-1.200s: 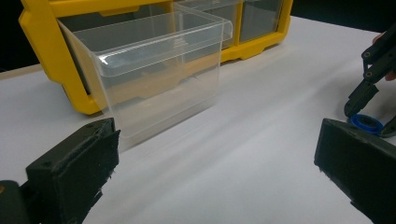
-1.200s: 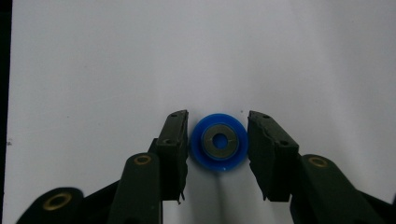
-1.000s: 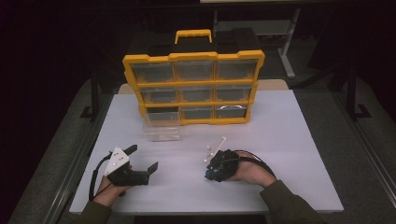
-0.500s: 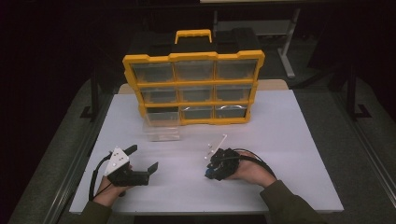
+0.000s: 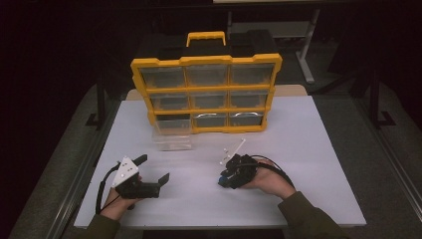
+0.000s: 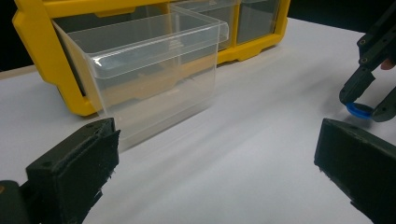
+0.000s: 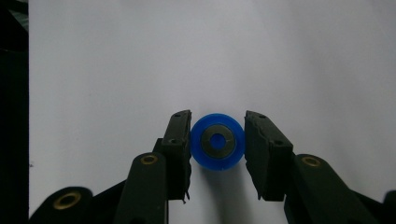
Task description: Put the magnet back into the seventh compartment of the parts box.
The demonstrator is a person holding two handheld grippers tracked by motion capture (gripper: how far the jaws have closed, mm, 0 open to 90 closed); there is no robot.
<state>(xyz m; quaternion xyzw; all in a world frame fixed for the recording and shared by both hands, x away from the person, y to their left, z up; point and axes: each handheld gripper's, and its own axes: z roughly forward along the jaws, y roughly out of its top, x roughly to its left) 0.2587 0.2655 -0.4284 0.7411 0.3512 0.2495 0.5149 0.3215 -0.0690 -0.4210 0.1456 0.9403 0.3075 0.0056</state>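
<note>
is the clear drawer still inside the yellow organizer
No, the clear drawer stands out on the white table in front of the yellow organizer, pulled free of its slot.

organizer (image 5: pixel 206 92) at your table's (image 5: pixel 323 164) far side | drawer (image 5: pixel 171 139) just before it | disc (image 7: pixel 218 141) well nearer you than organizer, right of drawer

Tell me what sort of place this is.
Probably a workshop or lab bench: a white table in a dark room, a yellow parts organizer with clear drawers, one drawer pulled out, and a small blue wheel between the right gripper's jaws.
</note>
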